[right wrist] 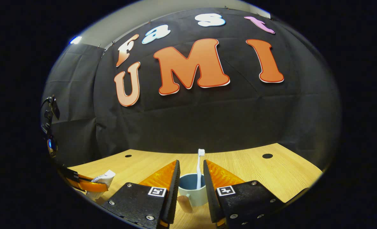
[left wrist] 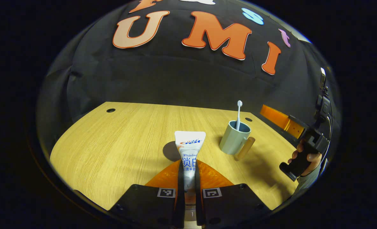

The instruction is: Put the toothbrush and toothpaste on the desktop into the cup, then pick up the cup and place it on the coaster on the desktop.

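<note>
My left gripper (left wrist: pixel 190 178) is shut on a white toothpaste tube (left wrist: pixel 189 148), which stands up between its fingers above the wooden desktop (left wrist: pixel 118 143). To the right stands a pale blue-grey cup (left wrist: pixel 234 140) with a wood-coloured handle and a white toothbrush (left wrist: pixel 238 112) upright in it. In the right gripper view the cup (right wrist: pixel 193 192) and the toothbrush (right wrist: pixel 200 165) sit just ahead of my open right gripper (right wrist: pixel 190 179), in line with the gap between its fingers. My left gripper (right wrist: pixel 86 185) with the toothpaste tube (right wrist: pixel 105 176) appears at the far left there.
A hand (left wrist: pixel 306 158) holds the right gripper (left wrist: pixel 274 116) at the desk's right edge. The desktop has round cable holes (left wrist: pixel 111 110) (right wrist: pixel 267 156) near the back. A dark round patch (left wrist: pixel 170 152) lies on the wood behind the tube.
</note>
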Available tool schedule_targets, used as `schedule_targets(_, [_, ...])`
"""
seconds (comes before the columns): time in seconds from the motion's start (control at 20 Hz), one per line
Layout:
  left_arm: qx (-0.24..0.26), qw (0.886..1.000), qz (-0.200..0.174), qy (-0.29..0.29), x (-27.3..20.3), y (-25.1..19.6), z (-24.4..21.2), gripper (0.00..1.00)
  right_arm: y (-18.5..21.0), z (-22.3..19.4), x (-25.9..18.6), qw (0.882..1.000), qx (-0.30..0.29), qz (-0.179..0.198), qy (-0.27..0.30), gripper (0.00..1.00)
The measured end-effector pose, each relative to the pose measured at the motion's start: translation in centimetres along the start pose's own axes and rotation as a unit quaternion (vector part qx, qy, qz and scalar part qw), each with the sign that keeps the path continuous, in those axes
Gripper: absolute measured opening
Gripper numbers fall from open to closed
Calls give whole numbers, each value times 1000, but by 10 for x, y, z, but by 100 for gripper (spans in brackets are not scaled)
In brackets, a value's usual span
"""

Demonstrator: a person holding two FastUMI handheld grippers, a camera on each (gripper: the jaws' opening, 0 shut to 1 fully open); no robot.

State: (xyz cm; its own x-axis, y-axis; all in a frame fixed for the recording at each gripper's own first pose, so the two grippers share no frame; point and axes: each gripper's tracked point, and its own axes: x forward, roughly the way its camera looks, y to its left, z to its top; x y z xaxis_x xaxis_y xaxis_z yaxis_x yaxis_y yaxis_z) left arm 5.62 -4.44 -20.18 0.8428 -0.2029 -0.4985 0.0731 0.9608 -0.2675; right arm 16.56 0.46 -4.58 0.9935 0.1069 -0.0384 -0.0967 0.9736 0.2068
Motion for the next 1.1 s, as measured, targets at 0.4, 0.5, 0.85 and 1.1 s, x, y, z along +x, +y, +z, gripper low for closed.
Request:
schedule_targets(0.4, [2, 998, -53, -37, 27, -46, 26, 17, -15, -11, -29, 1000, 1, -8, 11, 66])
schedule_targets(0.5, [5, 997, -64, -46, 33, -58, 31, 18, -21, -9, -36, 1000, -2, -12, 8, 69])
schedule_targets(0.85, [13, 994, -94, -53, 47, -87, 44, 17, -35, -8, -67, 1000, 4, -26, 8, 74])
schedule_targets(1.1, [17, 990, -112, -85, 58, -108, 66, 17, -44, -7, -87, 999, -8, -33, 8, 78])
